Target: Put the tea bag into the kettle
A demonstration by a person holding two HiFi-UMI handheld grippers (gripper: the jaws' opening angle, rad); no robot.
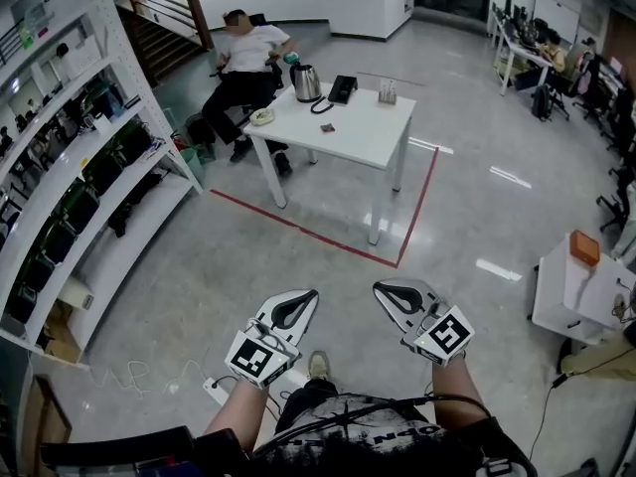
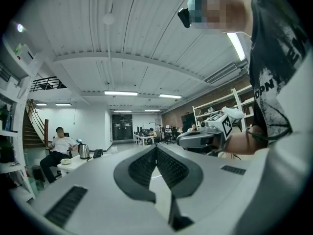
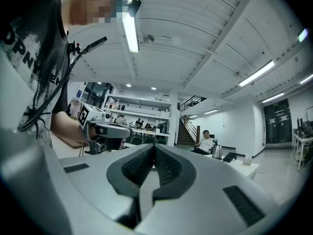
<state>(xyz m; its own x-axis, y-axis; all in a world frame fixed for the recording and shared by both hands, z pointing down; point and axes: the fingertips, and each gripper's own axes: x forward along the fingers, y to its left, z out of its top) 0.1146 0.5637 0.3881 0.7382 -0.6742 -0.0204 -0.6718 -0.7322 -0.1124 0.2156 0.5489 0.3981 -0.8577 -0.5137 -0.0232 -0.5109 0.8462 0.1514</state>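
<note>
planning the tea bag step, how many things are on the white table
5: kettle at the far edge, black device beside it, clear holder far right, round dish at left edge, small dark packet in the middle. Smaller ones may be hidden.

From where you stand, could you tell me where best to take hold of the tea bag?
Probably by one edge, coming down from above: the tea bag lies flat on the table, apart from the kettle. It is too small here to show a string.
</note>
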